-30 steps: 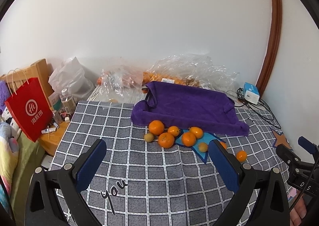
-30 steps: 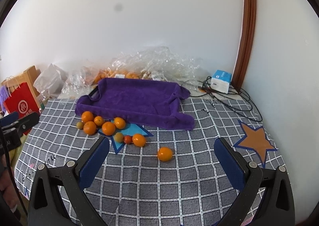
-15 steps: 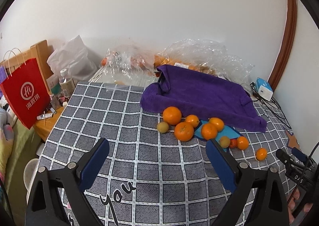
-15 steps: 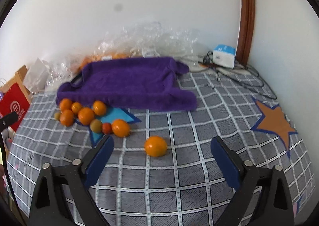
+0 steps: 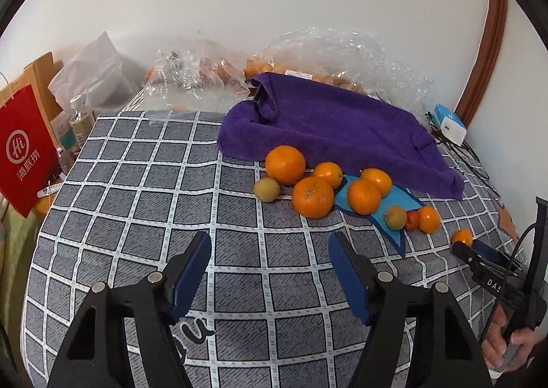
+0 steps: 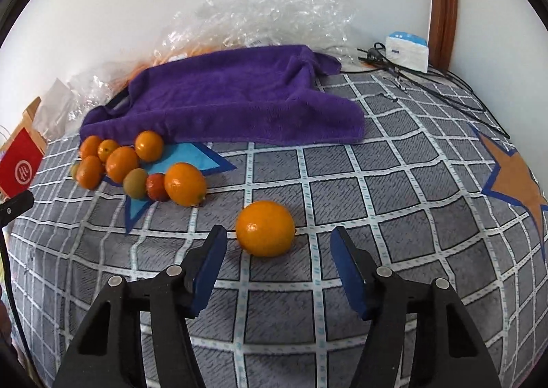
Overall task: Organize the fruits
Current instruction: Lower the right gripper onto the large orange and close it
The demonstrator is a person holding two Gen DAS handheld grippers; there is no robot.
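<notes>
left blue-padded black gripper (image 5: 270,244) lower over the checked grey cloth (image 5: 137,203) than a second ago, jaws closing on nothing, short of the cluster: six oranges, two greenish fruits, one small red; right gripper (image 6: 277,239) also dropped, closing, lone round orange (image 6: 265,233) between its tips, untouched

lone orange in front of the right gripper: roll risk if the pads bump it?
Probably. The lone orange is round, sits free on the checked cloth, nothing touching it. The right gripper is closing just short of it. The smooth, glossy peel may slip.
</notes>
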